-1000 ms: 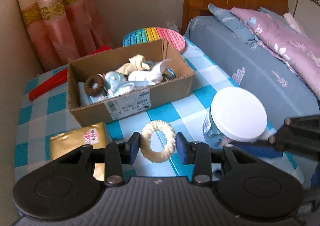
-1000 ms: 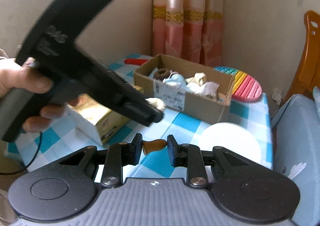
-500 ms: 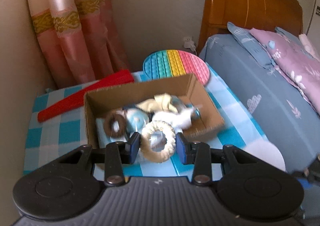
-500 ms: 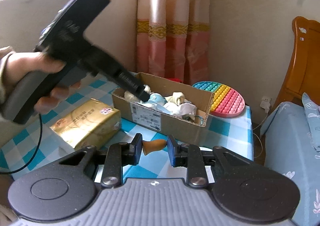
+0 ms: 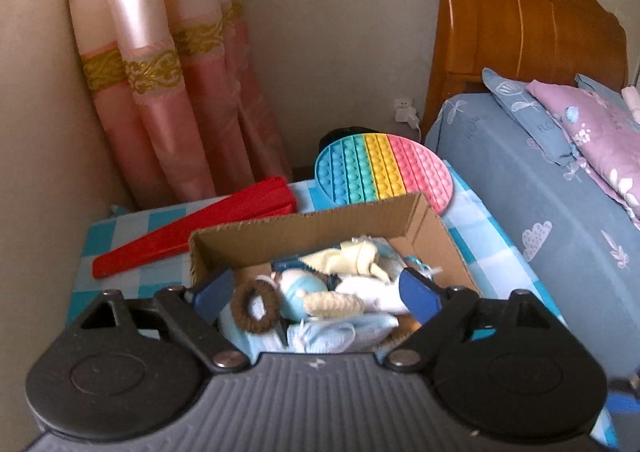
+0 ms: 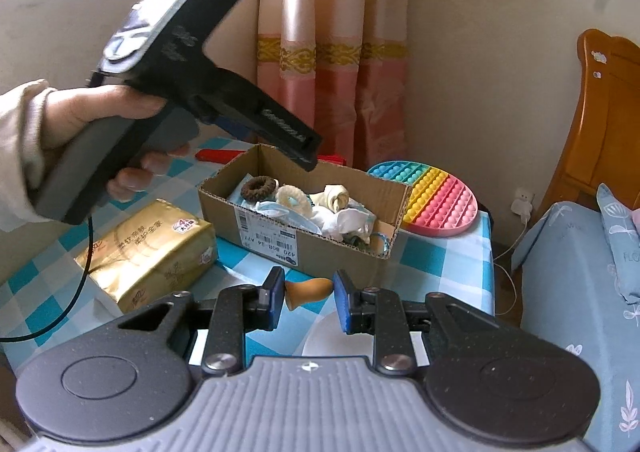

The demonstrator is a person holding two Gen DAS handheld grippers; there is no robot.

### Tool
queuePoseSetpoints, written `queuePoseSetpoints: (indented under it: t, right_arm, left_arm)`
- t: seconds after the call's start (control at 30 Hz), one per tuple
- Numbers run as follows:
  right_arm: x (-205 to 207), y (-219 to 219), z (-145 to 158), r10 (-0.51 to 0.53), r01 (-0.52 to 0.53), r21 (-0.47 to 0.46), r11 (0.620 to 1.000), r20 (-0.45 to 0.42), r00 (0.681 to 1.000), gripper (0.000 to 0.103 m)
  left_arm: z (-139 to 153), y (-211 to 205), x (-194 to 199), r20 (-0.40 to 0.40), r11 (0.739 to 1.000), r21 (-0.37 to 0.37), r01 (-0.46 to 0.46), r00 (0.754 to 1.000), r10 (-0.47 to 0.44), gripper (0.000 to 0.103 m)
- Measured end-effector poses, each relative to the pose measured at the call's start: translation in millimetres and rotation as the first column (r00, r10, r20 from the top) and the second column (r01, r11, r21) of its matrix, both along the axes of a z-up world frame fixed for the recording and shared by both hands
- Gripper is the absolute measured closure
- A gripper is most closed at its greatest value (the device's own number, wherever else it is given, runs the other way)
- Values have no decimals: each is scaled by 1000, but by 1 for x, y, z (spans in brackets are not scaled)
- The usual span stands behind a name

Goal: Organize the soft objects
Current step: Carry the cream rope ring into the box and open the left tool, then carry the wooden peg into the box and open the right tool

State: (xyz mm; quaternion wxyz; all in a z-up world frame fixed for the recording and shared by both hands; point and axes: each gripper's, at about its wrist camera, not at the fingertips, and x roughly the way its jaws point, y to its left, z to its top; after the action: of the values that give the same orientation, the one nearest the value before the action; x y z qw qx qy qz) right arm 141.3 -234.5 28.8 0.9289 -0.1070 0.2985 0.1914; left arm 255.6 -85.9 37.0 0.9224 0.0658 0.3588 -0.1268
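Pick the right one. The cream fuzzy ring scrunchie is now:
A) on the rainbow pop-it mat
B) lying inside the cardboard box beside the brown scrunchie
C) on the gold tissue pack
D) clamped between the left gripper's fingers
B: the cream fuzzy ring scrunchie lies in the open cardboard box next to the brown fuzzy scrunchie, while the left gripper is spread open above the box with nothing between its fingers.

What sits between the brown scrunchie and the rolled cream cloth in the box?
The cream scrunchie, lying between the brown scrunchie and the rolled cream cloth in the box; clearest in the right wrist view.
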Motion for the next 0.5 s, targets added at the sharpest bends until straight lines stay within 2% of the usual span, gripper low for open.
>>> queuePoseSetpoints:
  t: [0.17,0.37,0.5]
  right_arm:
    - [11,2,4,4,-4,1,1000,-16,1000,72]
    - [45,-1,11,-4,4,12,1000,-75,997,72]
    - [76,-4,15,-26,31,44,999,-124,992,72]
  left_arm:
    - [10,14,-35,39,999,38,-3,999,1,5]
    - [16,33,-87,109,998,64,-14,994,7,3]
    - [9,42,-112,122,998,58,-40,992,32,3]
